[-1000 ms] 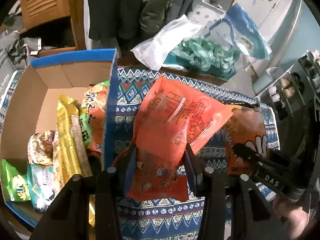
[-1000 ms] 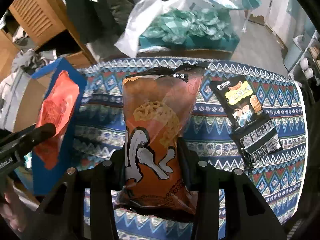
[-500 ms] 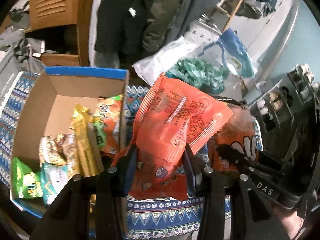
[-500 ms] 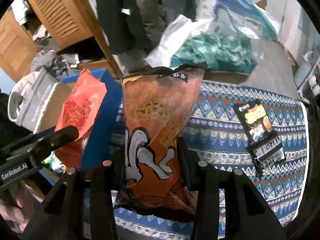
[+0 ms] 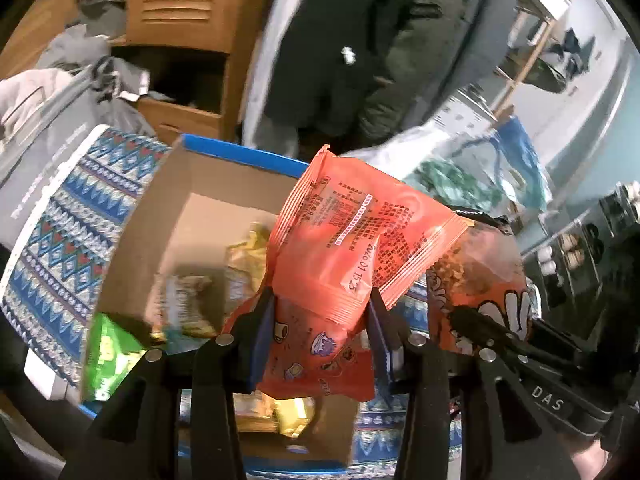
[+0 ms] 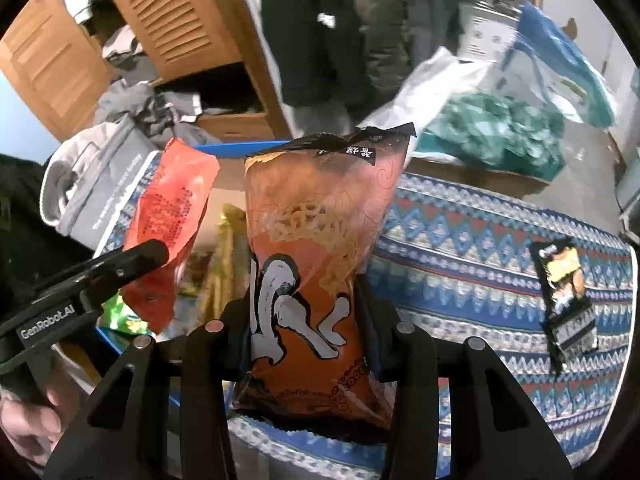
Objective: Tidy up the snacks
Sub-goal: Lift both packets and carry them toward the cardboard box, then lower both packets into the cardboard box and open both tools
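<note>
My left gripper (image 5: 320,328) is shut on a red-orange snack packet (image 5: 352,248) and holds it in the air over the open cardboard box with a blue rim (image 5: 192,200). The box holds several snack packs, yellow and green among them. My right gripper (image 6: 304,320) is shut on a tall orange chip bag with white lettering (image 6: 316,264), upright above the patterned cloth, just right of the box. The chip bag (image 5: 484,280) also shows at the right in the left wrist view. The red packet (image 6: 168,224) and the left gripper's fingers (image 6: 132,260) show at the left in the right wrist view.
A black and yellow snack packet (image 6: 566,300) lies on the blue patterned tablecloth (image 6: 480,248) at the right. Behind the table are a wooden cabinet (image 6: 168,28), hanging coats, grey bags (image 6: 100,184) and a plastic bag of teal items (image 6: 496,132).
Both grippers have moved left with their packets. The red packet has gone from beside the box's right wall to over the box. The chip bag has come next to the box.
</note>
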Demonstrator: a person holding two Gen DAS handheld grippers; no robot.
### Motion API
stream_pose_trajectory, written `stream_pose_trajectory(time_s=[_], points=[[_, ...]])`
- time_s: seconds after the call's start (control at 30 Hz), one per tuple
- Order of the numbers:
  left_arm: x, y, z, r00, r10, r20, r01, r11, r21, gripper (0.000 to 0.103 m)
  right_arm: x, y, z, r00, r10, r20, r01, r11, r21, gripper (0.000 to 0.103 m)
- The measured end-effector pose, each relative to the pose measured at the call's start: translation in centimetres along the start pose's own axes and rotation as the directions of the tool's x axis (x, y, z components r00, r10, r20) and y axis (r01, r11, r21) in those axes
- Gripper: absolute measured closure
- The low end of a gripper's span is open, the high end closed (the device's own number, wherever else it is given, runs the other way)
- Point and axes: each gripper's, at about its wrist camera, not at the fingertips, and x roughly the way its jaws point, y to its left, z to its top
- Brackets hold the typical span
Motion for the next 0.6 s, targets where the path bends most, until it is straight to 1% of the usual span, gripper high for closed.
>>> stream_pose_trajectory(time_s=[0.1,0.2,0.37,0.6], points=[[-0.1,1.8,0.2,1.000,0.027,0.012,-0.027,0.999,-0.027,0.059,0.9,1.6,0.6,1.000,0.018,-0.013,-0.018,1.000,-0.014,0.061],[-0.1,3.3,0.3,0.999,0.039,0.012,-0.038,0.998,-0.055,0.059,1.8,3.1,1.1,0.999,0.035,-0.026,-0.035,0.999,-0.024,0.061],[0.0,5.6,0.5,0.997,0.077,0.014,-0.076,0.993,-0.090,0.059,3.3,5.5,1.8,0.998,0.050,-0.047,-0.052,0.998,-0.043,0.061],[0.8,8.0,0.2,0.994,0.112,-0.002,-0.111,0.985,-0.131,0.059,5.2,7.6,1.9,0.994,0.066,-0.084,-0.071,0.996,-0.054,0.061]])
